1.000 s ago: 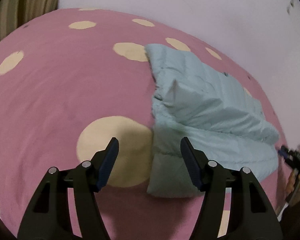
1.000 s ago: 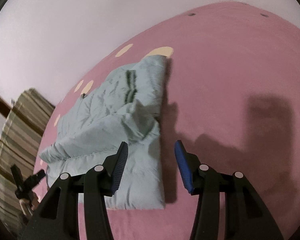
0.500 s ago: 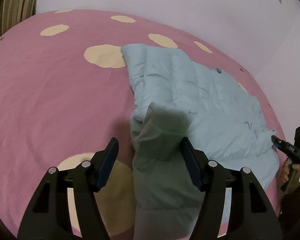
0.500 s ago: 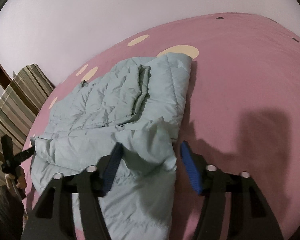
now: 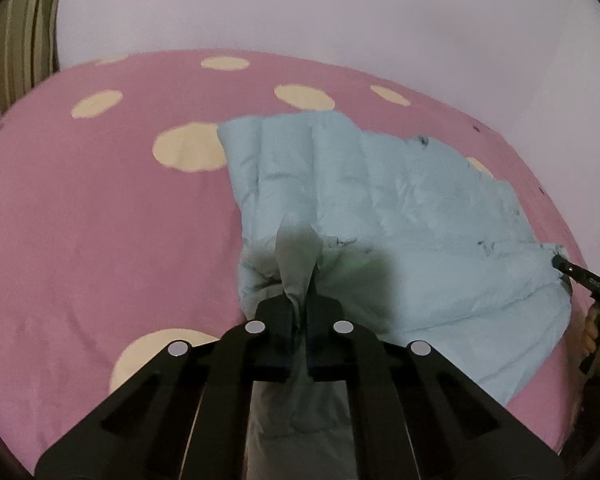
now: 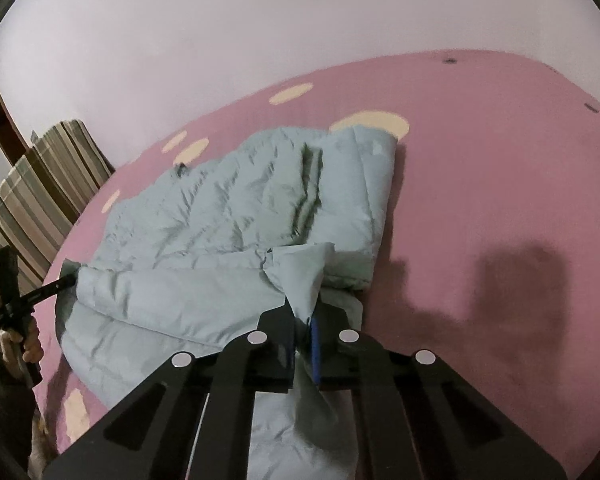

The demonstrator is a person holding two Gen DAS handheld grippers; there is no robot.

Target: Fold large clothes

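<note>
The pale blue quilted down jacket (image 5: 384, 204) lies on a pink bedsheet with cream dots (image 5: 100, 220), occupying the centre and right of the left wrist frame and the centre and left of the right wrist frame (image 6: 220, 216). In the left wrist view, the left gripper (image 5: 300, 312) sits at lower centre with its fingers (image 5: 278, 314) clamped tight on a raised fold of the jacket's near edge; the pinched fabric stands up as a peak above the fingertips and hangs down between the black arms below. The garment spreads away from this grip toward the upper left and right of the frame, its far corner overlapping a cream dot. At the right edge of the same frame, the right gripper (image 5: 562, 264) appears as a thin dark tip touching the jacket's edge, with a hand (image 5: 596, 332) below it. In the right wrist view, the right gripper (image 6: 304, 320) sits at lower centre, fingers (image 6: 315, 344) closed on another raised fold of the jacket, blue pad visible against the cloth. A folded-over layer runs from this grip toward the left edge, where the left gripper (image 6: 70, 276) meets the fabric and a hand (image 6: 24, 344) holds its handle. A striped curtain (image 6: 40, 200) hangs at the left; a plain pale wall (image 6: 300, 20) fills the top.
</note>
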